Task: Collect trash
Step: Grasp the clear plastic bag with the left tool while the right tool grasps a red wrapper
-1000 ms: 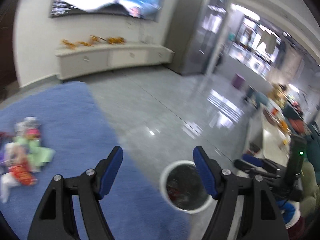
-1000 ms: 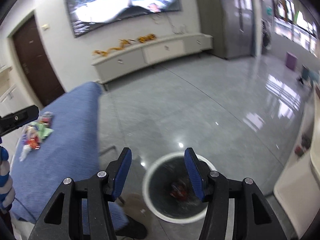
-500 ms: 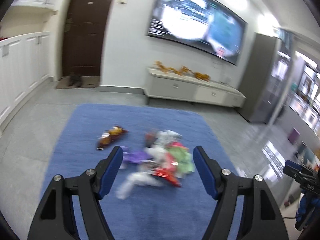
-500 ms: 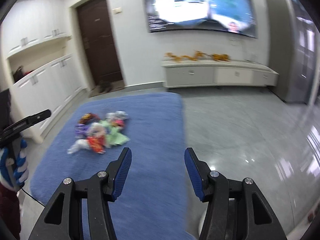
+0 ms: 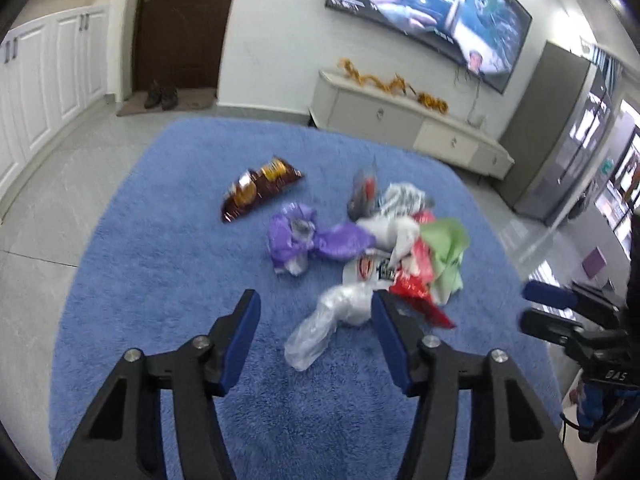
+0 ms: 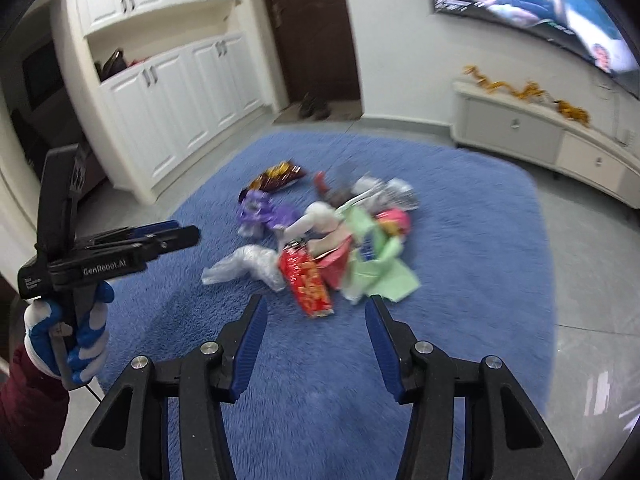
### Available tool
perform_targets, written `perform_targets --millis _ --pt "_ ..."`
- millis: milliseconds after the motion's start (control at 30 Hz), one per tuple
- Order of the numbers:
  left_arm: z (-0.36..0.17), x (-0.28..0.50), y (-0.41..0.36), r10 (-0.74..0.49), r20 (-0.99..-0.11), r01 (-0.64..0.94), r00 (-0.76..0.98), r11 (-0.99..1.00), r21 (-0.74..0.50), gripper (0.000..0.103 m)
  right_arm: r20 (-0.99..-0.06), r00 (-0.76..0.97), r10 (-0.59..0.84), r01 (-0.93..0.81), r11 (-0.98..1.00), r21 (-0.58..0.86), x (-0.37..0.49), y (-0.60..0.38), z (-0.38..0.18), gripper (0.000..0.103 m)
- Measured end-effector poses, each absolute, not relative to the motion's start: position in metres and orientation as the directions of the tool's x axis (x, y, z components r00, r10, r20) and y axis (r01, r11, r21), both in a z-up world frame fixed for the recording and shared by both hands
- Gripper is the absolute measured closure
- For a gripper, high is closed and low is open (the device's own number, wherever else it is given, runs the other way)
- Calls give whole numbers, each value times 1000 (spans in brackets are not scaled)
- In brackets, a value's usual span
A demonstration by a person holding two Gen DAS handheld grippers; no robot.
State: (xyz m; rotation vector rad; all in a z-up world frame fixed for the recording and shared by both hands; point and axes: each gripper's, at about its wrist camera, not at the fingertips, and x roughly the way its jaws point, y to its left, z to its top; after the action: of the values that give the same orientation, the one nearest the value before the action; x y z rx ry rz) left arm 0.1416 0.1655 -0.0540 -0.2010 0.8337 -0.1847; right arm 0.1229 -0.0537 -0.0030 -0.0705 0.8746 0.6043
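Both grippers wide open, nothing held: left gripper [image 5: 316,320] and right gripper [image 6: 316,324] have swung off the bin, back over the blue rug [image 5: 160,240]. Trash pile [image 5: 372,248] mid-rug, clear plastic bag [image 5: 328,320] nearest. Next pick likely starting.

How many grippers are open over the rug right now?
2. The left gripper is open, above the clear plastic bag; the right gripper is open, just short of the red snack packet on the blue rug.
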Motion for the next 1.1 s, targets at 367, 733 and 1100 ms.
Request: perform_targets --millis 367,733,1100 --pt "-96 175 145 -275 -782 153 560 961 -229 64 -799 376 469 -555 805 211 168 -26 -59 61" --pt "-102 168 135 -258 -783 161 566 966 -203 95 -785 356 507 -549 793 263 158 -41 -68 88" --pt "-78 116 148 -225 -745 78 628 971 -228 96 -738 408 538 -512 804 303 106 -79 -45 89"
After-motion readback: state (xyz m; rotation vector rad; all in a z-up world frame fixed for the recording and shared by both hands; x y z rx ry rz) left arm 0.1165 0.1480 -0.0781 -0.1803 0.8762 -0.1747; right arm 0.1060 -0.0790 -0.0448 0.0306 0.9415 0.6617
